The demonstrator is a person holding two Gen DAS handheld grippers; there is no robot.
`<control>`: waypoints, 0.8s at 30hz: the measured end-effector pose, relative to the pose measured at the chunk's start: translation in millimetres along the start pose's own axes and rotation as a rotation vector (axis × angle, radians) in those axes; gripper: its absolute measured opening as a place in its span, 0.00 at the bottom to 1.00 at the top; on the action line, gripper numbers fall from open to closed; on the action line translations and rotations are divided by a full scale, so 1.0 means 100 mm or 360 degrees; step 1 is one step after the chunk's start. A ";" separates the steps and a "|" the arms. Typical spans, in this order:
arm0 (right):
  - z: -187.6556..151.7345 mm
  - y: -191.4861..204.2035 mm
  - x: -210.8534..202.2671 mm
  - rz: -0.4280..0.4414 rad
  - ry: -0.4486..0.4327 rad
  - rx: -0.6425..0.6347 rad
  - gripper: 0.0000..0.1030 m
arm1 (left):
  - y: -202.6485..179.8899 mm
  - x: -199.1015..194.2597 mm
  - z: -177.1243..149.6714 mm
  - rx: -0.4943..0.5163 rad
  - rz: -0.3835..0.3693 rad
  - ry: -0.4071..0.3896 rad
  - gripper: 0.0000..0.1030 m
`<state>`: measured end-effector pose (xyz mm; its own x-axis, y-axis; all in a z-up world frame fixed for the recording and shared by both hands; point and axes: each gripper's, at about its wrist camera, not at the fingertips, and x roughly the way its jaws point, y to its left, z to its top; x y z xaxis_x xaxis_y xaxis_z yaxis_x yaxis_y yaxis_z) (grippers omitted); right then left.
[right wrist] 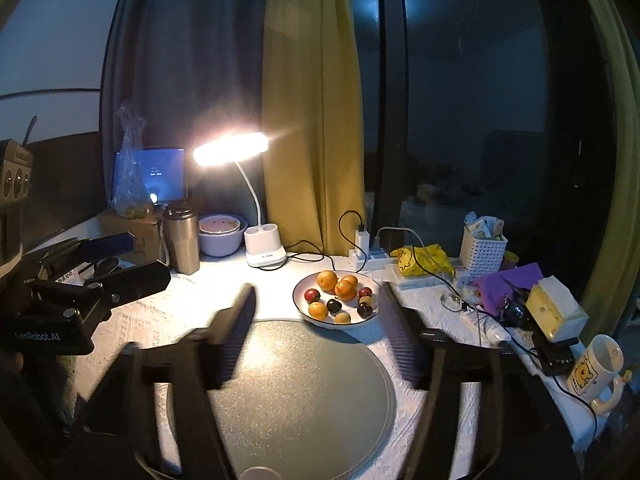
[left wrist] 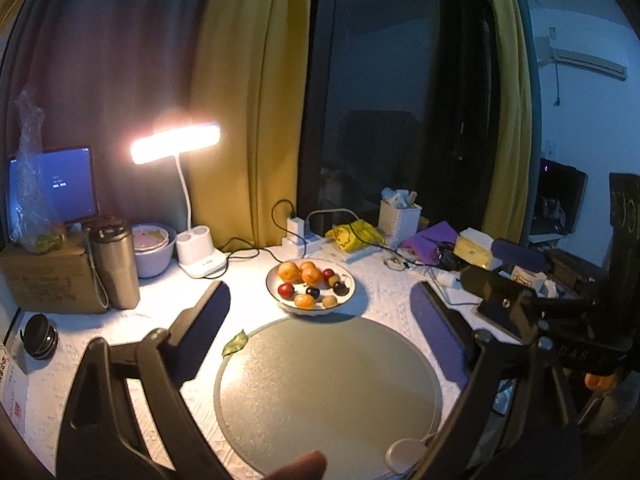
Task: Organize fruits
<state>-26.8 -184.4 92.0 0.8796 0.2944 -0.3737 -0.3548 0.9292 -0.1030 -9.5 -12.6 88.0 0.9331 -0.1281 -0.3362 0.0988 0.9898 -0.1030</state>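
A white plate (left wrist: 276, 294) (right wrist: 300, 302) on the table holds several fruits: oranges (left wrist: 289, 271) (right wrist: 327, 279), dark red cherries (left wrist: 285, 290) (right wrist: 311, 295) and small brownish fruits (left wrist: 329, 301) (right wrist: 342, 317). In front of it lies a large round grey tray (left wrist: 326, 400) (right wrist: 296, 396), bare. My left gripper (left wrist: 320, 300) is open and empty, held above the tray's far edge, short of the plate. My right gripper (right wrist: 316, 300) is open and empty, also over the tray just before the plate. The right gripper shows at the right of the left wrist view (left wrist: 496, 292), the left gripper at the left of the right wrist view (right wrist: 120, 264).
A lit desk lamp (left wrist: 176, 146) (right wrist: 230, 148), a steel flask (left wrist: 114, 264) (right wrist: 181, 236), a bowl (left wrist: 154, 248) and a cardboard box (left wrist: 48, 280) stand at the back left. A power strip (left wrist: 304, 242), yellow bag (right wrist: 424, 260), white basket (right wrist: 482, 246), mug (right wrist: 596, 368) and clutter fill the right. A leaf (left wrist: 236, 342) lies beside the tray.
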 end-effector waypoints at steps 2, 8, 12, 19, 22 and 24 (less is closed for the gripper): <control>-0.01 0.01 -0.04 -0.0003 -0.0011 -0.0005 0.70 | -0.01 -0.06 0.01 0.0007 0.0021 -0.0020 0.90; 0.00 0.01 -0.12 -0.0019 -0.0029 -0.0006 0.70 | -0.08 -0.18 0.03 0.0056 0.0021 -0.0062 0.90; 0.00 0.02 -0.13 -0.0021 -0.0035 -0.0005 0.70 | -0.10 -0.20 0.02 0.0078 0.0032 -0.0078 0.90; -0.01 0.02 -0.11 -0.0018 -0.0022 -0.0005 0.70 | -0.08 -0.19 0.01 0.0052 0.0053 -0.0071 0.90; -0.01 0.02 -0.10 -0.0017 -0.0020 -0.0005 0.70 | -0.07 -0.19 0.01 0.0044 0.0064 -0.0070 0.90; -0.02 0.04 -0.08 -0.0016 -0.0017 -0.0006 0.70 | -0.06 -0.19 0.01 0.0039 0.0073 -0.0072 0.90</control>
<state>-36.3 -183.8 92.7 0.8865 0.2873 -0.3627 -0.3470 0.9313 -0.1104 -27.5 -16.5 96.0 0.9515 -0.0804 -0.2970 0.0637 0.9958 -0.0655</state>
